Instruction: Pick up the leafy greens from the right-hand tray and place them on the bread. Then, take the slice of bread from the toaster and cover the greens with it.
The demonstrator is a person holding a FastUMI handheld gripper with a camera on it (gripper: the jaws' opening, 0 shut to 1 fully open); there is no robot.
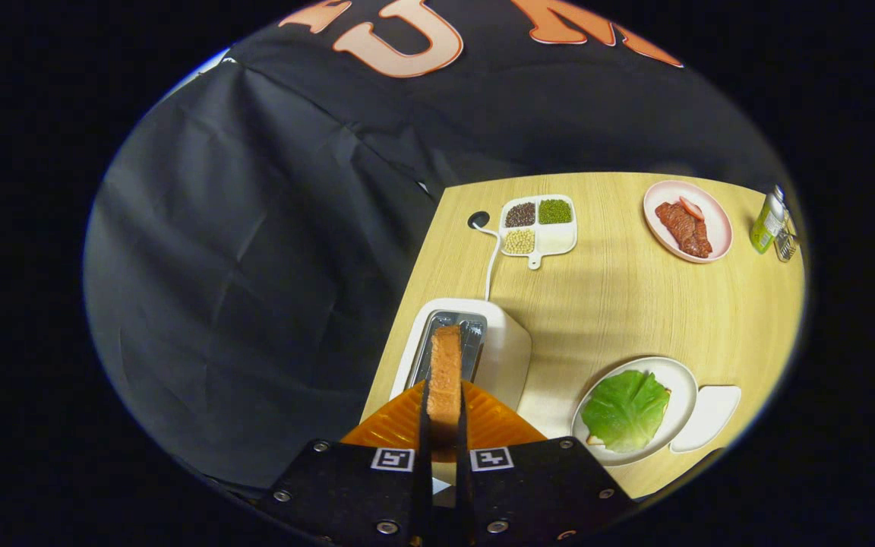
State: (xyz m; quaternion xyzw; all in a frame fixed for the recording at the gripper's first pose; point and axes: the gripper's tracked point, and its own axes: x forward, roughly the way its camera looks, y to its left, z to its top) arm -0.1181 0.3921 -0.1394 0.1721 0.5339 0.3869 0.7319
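Bread slice (444, 380) pinched edge-on between fingers of gripper (443, 425), held above toaster (475, 353) slot, judged lifted clear for carrying. Leafy greens (624, 410) already laid over bread on plate (682, 380), right of toaster, awaiting cover.

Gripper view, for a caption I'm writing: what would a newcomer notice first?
The slice of bread clamped between the gripper fingers, over the toaster. Next, the leafy greens on the white plate beside the toaster, and the pink plate of meat beyond.
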